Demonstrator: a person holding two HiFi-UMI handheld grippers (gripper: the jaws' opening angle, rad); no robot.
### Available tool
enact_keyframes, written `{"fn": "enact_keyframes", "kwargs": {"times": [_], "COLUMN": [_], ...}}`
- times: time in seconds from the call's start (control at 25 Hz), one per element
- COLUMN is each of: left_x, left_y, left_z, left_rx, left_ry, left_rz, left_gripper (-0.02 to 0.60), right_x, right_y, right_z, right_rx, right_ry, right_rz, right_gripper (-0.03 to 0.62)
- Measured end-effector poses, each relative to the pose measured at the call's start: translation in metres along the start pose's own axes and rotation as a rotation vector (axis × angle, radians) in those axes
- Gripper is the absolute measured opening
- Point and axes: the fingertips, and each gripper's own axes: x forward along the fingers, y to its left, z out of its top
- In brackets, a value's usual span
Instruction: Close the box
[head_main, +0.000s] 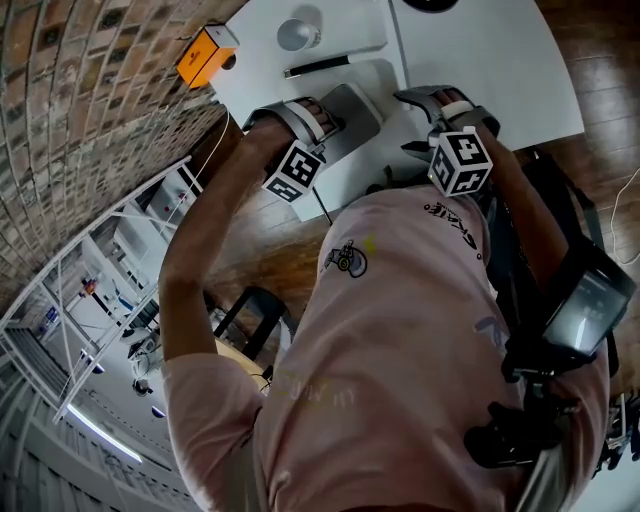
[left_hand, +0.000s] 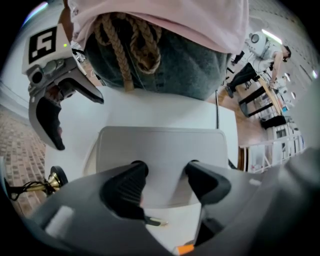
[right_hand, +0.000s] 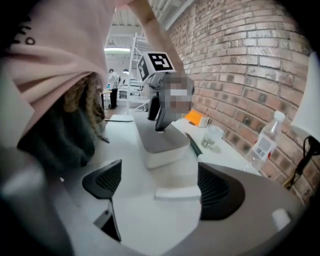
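Box (head_main: 356, 108), white with a grey lid lying flat on its base, sits on the white table (head_main: 500, 60) close in front of the person. Far to the left of the box, by the brick wall (right_hand: 240, 60), is an orange block (head_main: 205, 55). Beyond the box stand a clear glass (head_main: 298, 33) and, nearer to it, a black pen (head_main: 318, 66); a plastic bottle (right_hand: 267, 140) stands past the glass against the wall. Over the left part of the box the left gripper (left_hand: 165, 172) points straight down, its jaws released and apart with only the grey lid showing between them; from the right gripper view its dark fingers (right_hand: 161, 117) reach down to the lid. To the right of the box the right gripper (right_hand: 160, 182) is tilted down toward the table, its jaws spread wide and gripping nothing. A small flat white piece (right_hand: 177, 192) lies on the table between those jaws, touching neither pad, just on the near side of the box
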Motion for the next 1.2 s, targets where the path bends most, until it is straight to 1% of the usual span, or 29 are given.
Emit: {"fn": "enact_keyframes", "kwargs": {"times": [0.04,0.12,0.2,0.24,0.32,0.44,0.52,0.64,0.8,0.92,1.04,1.08,1.12,1.16,1.2], "left_x": [0.0,0.0,0.0,0.0,0.0,0.0,0.0,0.0,-0.003,-0.006,-0.021,-0.028,-0.037,-0.048,-0.061], "left_y": [0.0,0.001,0.001,0.001,0.002,0.002,0.003,0.003,0.006,0.007,0.016,0.02,0.023,0.023,0.021], "left_z": [0.0,0.001,0.001,0.001,-0.001,-0.004,-0.005,-0.003,-0.002,-0.004,-0.007,-0.011,-0.017,-0.026,-0.035], "left_rx": [-0.001,-0.001,-0.006,-0.011,-0.025,-0.026,-0.024,-0.029,-0.046,-0.104,-0.18,-0.222,-0.28,-0.358,-0.454], "left_ry": [-0.002,-0.006,-0.012,-0.015,-0.017,-0.019,-0.027,-0.041,-0.019,-0.01,0.006,0.019,0.031,0.041,0.047], "left_rz": [0.0,-0.003,-0.003,0.0,0.01,0.02,0.017,0.013,0.02,0.029,0.063,0.087,0.123,0.169,0.222], "left_gripper": [0.278,0.278,0.278,0.278,0.278,0.278,0.279,0.281,0.289,0.34,0.384,0.385,0.385,0.385,0.385], "right_x": [0.01,0.032,0.055,0.065,0.078,0.086,0.092,0.097,0.095,0.1,0.093,0.09,0.088,0.087,0.086], "right_y": [-0.004,-0.007,-0.003,-0.001,0.0,0.0,0.004,0.004,0.003,0.003,0.003,0.003,0.002,0.001,0.001], "right_z": [0.008,0.016,0.015,0.013,0.01,0.012,0.01,0.007,0.005,0.004,0.001,0.0,-0.001,0.0,0.001], "right_rx": [-0.006,-0.016,-0.031,-0.038,-0.022,0.019,0.012,0.0,0.013,0.007,0.005,0.002,-0.002,-0.006,-0.01], "right_ry": [-0.031,-0.054,-0.034,-0.017,-0.004,-0.015,-0.002,0.024,0.032,0.032,0.029,0.028,0.025,0.022,0.018], "right_rz": [-0.013,0.0,0.038,0.05,0.052,0.043,0.048,0.027,0.006,0.011,0.008,0.007,0.005,0.001,-0.005], "right_gripper": [0.48,0.48,0.484,0.498,0.497,0.497,0.498,0.499,0.497,0.497,0.497,0.497,0.497,0.497,0.497]}}
